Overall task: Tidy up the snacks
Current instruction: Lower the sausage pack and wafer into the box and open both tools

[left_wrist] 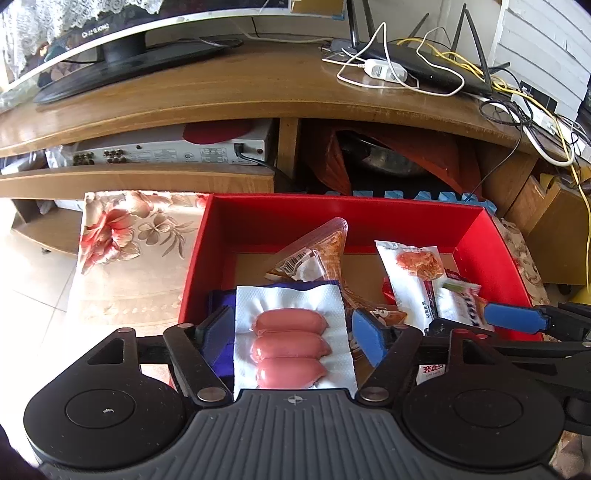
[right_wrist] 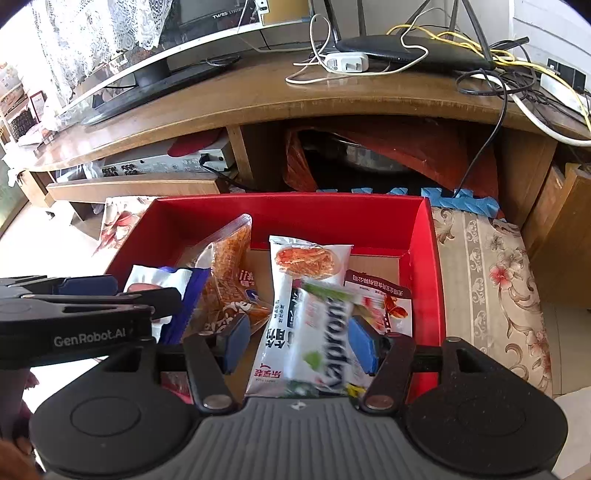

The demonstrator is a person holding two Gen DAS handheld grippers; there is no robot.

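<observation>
A red box holds several snack packs. My left gripper is open above a white-and-purple pack of three pink sausages, which lies between the spread blue pads. My right gripper is open over the box; a blurred white-and-green Kaproni pack lies between its pads, on a long white pack. An orange clear bag and a red-and-white packet lie beside them. The right gripper's pad shows in the left wrist view.
The box sits on a floral cloth in front of a wooden TV stand. A monitor, router and cables lie on the stand. A silver player sits on its shelf.
</observation>
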